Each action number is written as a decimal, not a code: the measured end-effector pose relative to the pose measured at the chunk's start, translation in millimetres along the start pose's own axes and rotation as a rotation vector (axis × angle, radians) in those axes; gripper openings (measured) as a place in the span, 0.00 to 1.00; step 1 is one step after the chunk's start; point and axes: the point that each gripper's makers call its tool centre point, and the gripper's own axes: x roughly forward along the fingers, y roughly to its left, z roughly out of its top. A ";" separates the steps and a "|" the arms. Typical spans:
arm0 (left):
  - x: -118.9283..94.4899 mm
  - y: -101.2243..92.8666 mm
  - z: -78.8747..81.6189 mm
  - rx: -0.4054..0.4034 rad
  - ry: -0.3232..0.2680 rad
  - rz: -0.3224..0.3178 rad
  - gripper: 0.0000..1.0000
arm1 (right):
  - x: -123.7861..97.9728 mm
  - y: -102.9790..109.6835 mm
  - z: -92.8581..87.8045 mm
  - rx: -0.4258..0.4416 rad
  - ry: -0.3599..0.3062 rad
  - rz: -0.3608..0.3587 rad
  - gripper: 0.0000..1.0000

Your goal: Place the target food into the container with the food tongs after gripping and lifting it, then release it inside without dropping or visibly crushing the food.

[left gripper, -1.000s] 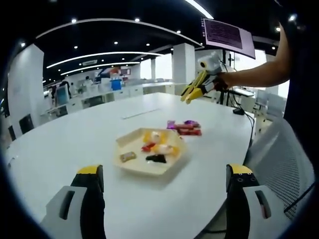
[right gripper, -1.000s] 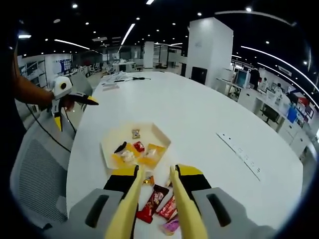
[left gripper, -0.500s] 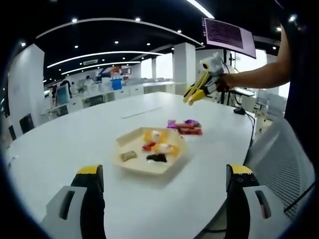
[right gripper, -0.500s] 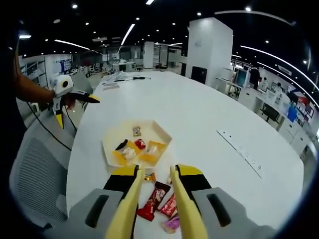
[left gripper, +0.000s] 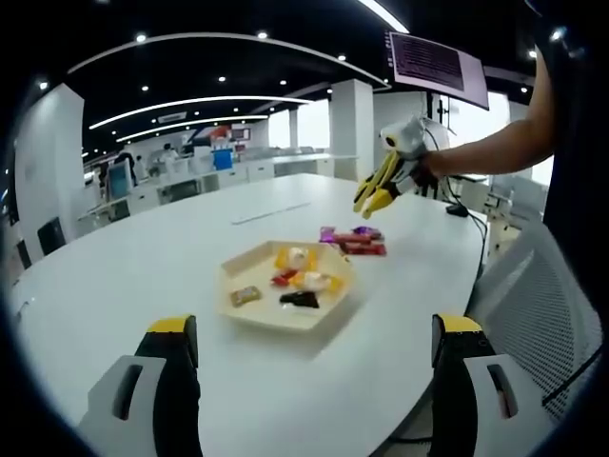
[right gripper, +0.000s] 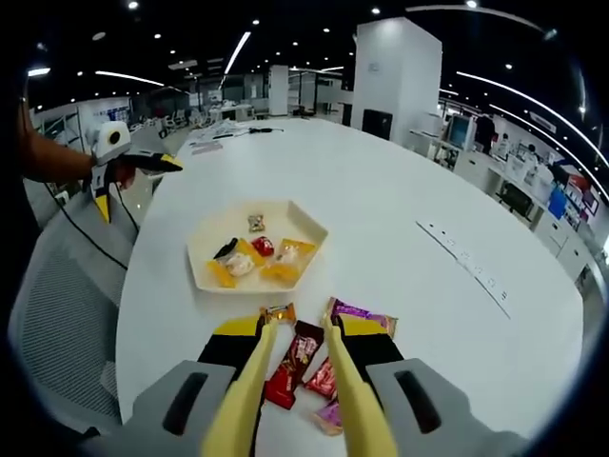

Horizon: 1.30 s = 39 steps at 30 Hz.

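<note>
A cream hexagonal tray (left gripper: pixel 255 318) (right gripper: pixel 288 218) holds several small wrapped sweets in the middle of the white table (left gripper: pixel 133 257). Just past it lie wrapped snack bars (left gripper: pixel 354 245): a red bar (right gripper: pixel 291 369), a purple one (right gripper: pixel 363 313) and a small orange sweet (right gripper: pixel 279 311). My right gripper (right gripper: pixel 300 333) is shut on yellow food tongs (right gripper: pixel 249 381). Their tips stand slightly apart over the bars with nothing between them. The same tongs (left gripper: pixel 376 188) hover above the bars in the left gripper view. My left gripper (left gripper: pixel 314 326) is wide open near the table's edge, and it appears again (right gripper: pixel 119 164) beside a mesh chair.
A mesh office chair (left gripper: pixel 542 305) (right gripper: pixel 57 295) stands at the table's edge by the person's arm (left gripper: pixel 495 148). A power strip panel (right gripper: pixel 464 276) is set into the table (right gripper: pixel 400 200). Desks and pillars fill the office behind.
The right gripper with the tongs has come down and closer to the snack bars. In its view the tray has slid upward and more bars show. The left gripper has stayed still.
</note>
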 end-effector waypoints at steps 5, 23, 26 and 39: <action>0.1 -0.6 -0.3 0.000 0.003 -0.001 0.99 | 8.3 0.0 -10.9 0.032 0.013 0.001 0.28; 0.4 -0.8 -1.2 0.002 0.007 -0.001 0.99 | 28.4 2.4 -43.5 0.107 0.080 -0.028 0.29; 0.5 -0.8 -1.5 0.002 0.008 -0.001 0.99 | 30.3 2.7 -46.3 0.114 0.088 -0.030 0.29; 0.6 -1.7 -1.7 0.004 0.013 -0.003 0.99 | 37.1 6.6 -62.8 0.099 0.155 -0.041 0.28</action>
